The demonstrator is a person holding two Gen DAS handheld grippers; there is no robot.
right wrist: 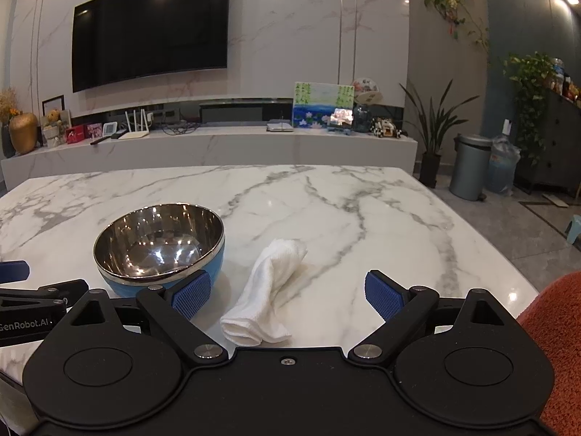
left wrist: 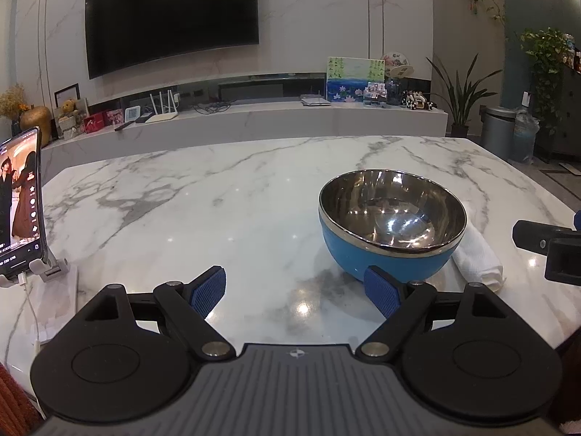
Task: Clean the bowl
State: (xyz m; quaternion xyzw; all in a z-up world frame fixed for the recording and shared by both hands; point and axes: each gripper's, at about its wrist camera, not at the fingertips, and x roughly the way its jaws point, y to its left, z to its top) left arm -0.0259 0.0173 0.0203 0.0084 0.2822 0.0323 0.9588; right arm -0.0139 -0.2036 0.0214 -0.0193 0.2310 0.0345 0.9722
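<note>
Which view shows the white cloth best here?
The right wrist view: the rolled white cloth lies whole between the open right gripper fingers. The left wrist view shows only its end behind the bowl.

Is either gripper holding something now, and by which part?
Nothing is held. The left gripper and right gripper are open; the blue steel-lined bowl and rolled white cloth lie on the marble table.

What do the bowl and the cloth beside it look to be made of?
Bowl: polished metal inside, likely stainless steel, given mirror-like reflections; its blue outer shell looks smooth, plastic or enamel, unclear which. Cloth: white, soft woven fabric, probably cotton terry, judging by its nubby texture and loose roll.
</note>
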